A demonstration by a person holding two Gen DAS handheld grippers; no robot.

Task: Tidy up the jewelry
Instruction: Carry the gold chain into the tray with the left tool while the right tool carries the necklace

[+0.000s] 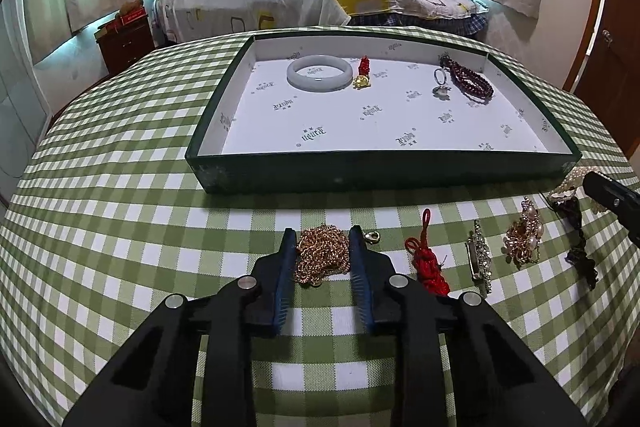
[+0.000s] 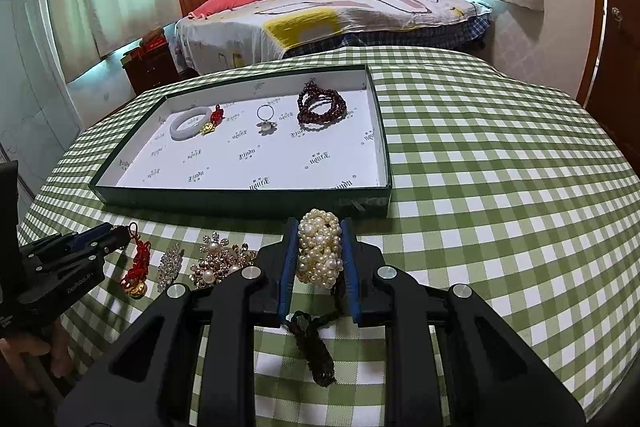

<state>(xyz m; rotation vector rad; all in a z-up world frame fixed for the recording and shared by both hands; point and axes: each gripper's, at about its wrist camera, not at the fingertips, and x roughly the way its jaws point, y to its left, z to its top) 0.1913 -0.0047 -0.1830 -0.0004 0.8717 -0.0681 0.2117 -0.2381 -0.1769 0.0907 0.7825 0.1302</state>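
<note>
Left gripper [image 1: 322, 247] pinches the gold chain [image 1: 320, 255] heaped on the checked surface [image 1: 120, 227]. Right gripper [image 2: 320, 247] clamps the pearl bracelet [image 2: 320, 251] (a dark tassel [image 2: 316, 351] trails beneath). Between the two: red knot charm [image 1: 428, 263], rhinestone clip [image 1: 478, 259], pearl brooch [image 1: 522, 239]. Beyond, the green tray [image 1: 380, 171] holds a jade bangle [image 1: 320, 73], ring [image 1: 440, 83], dark red beads [image 1: 470, 81].

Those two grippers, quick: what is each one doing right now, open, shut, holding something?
Left gripper: closed on the gold chain, still on the table.
Right gripper: shut on the pearl bracelet.
</note>
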